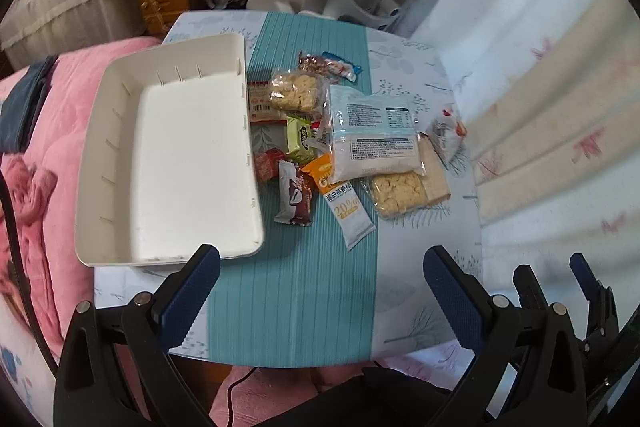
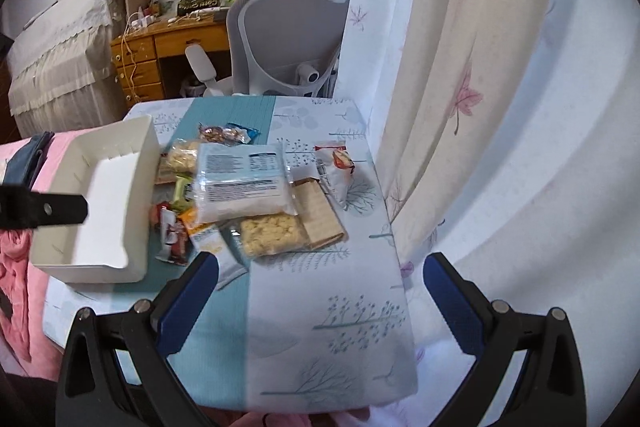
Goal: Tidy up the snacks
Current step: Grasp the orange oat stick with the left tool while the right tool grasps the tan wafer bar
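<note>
A: What sits furthest left on the table (image 1: 296, 299)?

B: A white tray (image 1: 168, 155), nothing in it, at the table's left edge beside the pink bedding (image 1: 44, 163).

A: And right of it?

B: The snack pile (image 1: 340, 139), loose on the cloth: a brown wrapper (image 1: 294, 197), an orange-and-white bar (image 1: 344, 207), a large pale bag (image 1: 372, 131) over cracker packs, and a small red-and-white packet (image 1: 446, 135) furthest right.

A: The tools?

B: The left gripper (image 1: 320, 275) hovers spread wide, holding nothing; the right gripper (image 2: 320, 279) likewise, near the curtain (image 2: 460, 87).
</note>
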A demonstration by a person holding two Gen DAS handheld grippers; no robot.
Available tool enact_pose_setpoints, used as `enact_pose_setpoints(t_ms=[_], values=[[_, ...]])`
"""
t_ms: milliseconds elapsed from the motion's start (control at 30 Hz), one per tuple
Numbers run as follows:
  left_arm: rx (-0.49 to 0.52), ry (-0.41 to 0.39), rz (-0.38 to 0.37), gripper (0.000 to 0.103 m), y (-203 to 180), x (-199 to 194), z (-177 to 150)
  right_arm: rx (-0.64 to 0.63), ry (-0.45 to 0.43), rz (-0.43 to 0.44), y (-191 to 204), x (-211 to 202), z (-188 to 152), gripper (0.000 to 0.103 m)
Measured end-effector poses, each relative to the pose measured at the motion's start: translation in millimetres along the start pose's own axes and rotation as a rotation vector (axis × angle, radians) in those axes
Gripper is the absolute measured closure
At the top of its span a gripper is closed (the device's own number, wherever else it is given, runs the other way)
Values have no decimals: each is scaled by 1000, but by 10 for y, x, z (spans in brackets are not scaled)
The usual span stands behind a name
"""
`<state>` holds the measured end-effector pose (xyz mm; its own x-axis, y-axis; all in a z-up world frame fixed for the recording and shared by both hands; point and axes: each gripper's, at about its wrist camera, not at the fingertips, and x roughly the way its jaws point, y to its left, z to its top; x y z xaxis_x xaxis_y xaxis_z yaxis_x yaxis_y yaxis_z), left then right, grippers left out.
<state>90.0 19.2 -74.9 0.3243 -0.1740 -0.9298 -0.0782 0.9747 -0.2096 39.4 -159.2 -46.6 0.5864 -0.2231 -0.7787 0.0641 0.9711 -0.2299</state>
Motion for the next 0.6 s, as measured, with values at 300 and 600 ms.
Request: enact_pose_setpoints(t_ms=[300,600], values=[[-194,80,91,4,-237,646,146,-66,48,99,-437,774,45,3],[-301,139,216,5,-281,1367,201,-135,75,192,-600,1604,31,6]])
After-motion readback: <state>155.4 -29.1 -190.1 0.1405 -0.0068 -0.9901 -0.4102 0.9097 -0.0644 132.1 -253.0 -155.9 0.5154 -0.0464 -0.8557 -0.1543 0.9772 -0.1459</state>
